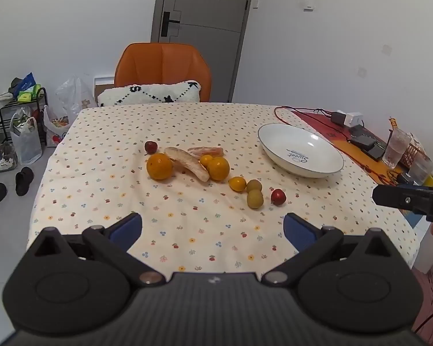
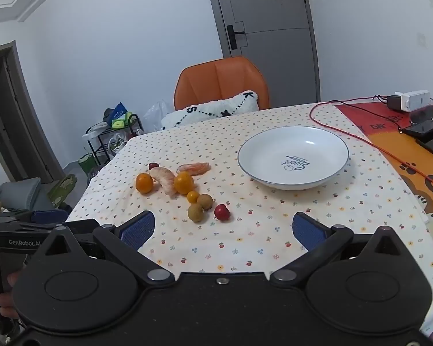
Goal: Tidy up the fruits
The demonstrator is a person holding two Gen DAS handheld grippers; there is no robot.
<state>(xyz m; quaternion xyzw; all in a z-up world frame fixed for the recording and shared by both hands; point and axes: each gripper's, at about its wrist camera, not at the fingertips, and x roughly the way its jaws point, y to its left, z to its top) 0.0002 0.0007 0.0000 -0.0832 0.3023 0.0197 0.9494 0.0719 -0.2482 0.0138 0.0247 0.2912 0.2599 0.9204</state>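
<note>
Both grippers hang above the near edge of a table covered with a cream flower-print tablecloth, each with its blue pads spread wide and nothing between them: the left gripper is released and faces the fruit cluster, and the right gripper is likewise released, with the red fruit just beyond its gap. The fruits lie loose on the cloth, left of a white plate with a thin dark rim and the word "Sweet" printed inside; the plate holds no fruit. In the left wrist view, a large orange sits at the left of the cluster, touching a long peeled pomelo segment that slants toward a second orange. A smaller peeled segment lies just behind them, and a dark red fruit rests behind the large orange. Nearer the camera, a small yellow citrus sits beside two greenish-brown round fruits that touch each other, and a bright red fruit lies just to their right. An orange chair with a white cushion stands at the far side of the table, and chargers and cables lie on a red mat beyond the plate.
</note>
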